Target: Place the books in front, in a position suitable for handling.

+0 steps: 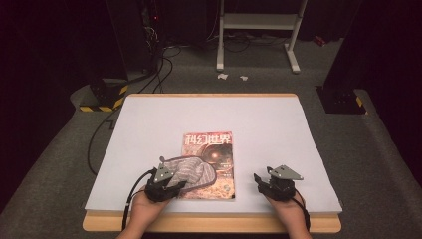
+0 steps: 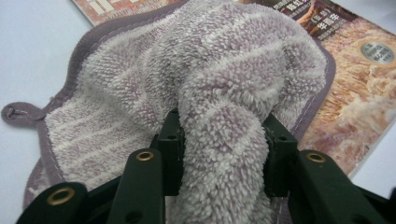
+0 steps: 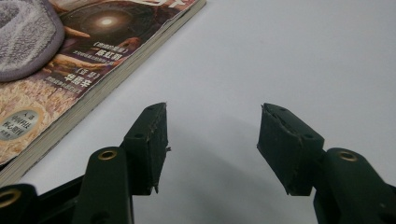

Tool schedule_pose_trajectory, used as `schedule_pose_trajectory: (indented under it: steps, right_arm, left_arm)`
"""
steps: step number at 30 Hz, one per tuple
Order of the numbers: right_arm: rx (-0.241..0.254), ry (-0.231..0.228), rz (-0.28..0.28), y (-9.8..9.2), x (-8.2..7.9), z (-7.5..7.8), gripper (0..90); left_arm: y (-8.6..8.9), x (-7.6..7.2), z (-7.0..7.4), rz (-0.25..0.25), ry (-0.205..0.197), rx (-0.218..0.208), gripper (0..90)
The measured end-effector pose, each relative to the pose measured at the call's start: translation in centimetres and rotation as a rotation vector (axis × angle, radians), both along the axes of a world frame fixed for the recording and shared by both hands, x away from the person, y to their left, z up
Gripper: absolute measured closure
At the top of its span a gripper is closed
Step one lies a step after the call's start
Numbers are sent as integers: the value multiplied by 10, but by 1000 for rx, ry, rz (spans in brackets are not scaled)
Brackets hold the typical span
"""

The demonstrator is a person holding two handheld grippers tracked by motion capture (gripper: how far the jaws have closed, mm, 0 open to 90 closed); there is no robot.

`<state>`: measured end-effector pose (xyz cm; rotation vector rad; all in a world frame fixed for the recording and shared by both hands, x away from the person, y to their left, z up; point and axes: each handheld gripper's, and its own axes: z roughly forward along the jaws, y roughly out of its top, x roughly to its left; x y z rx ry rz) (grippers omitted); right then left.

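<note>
A grey-purple terry towel lies crumpled across the lower left of a magazine with a reddish cover on the white table. My left gripper sits at the towel's near edge. In the left gripper view, my left gripper is shut on a raised fold of the towel, with the magazine underneath. My right gripper rests on the table to the right of the magazine. In the right gripper view it stands open with nothing between its jaws; the magazine and towel lie to its left.
The table has a wooden front edge. Beyond it, on the grey floor, stand a white frame, black cables and black-and-yellow striped bases. White tabletop stretches ahead of the right gripper.
</note>
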<state>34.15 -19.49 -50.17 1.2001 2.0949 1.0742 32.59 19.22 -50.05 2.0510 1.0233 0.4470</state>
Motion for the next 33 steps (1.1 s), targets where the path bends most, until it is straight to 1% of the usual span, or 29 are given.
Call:
schedule_pose_trajectory:
  steps: [3,6,8,14,19,21,25,30,33]
  right_arm:
    - [2,-2,0,-1,1,0,423]
    - [2,1,0,-1,1,-1,423]
    - [2,2,0,-1,1,-1,423]
    - [1,3,3,1,1,-1,423]
    - [-4,-1,7,1,1,-1,423]
    - [-4,-1,6,1,1,-1,423]
    - [-4,-1,5,1,1,-1,423]
    - [-4,1,6,1,1,-1,423]
    - [-5,2,7,1,1,-1,423]
  left_arm:
    - [1,1,1,3,-12,5,603]
    - [4,2,3,15,-23,-10,606]
    - [7,3,5,20,-28,-12,607]
    - [21,7,10,60,-57,-25,608]
    - [39,12,14,113,-72,-45,610]
    - [46,13,15,133,-80,-35,611]
    - [60,17,16,186,-97,-40,610]
    - [76,20,17,238,-100,-53,610]
    - [85,22,18,268,-107,-44,610]
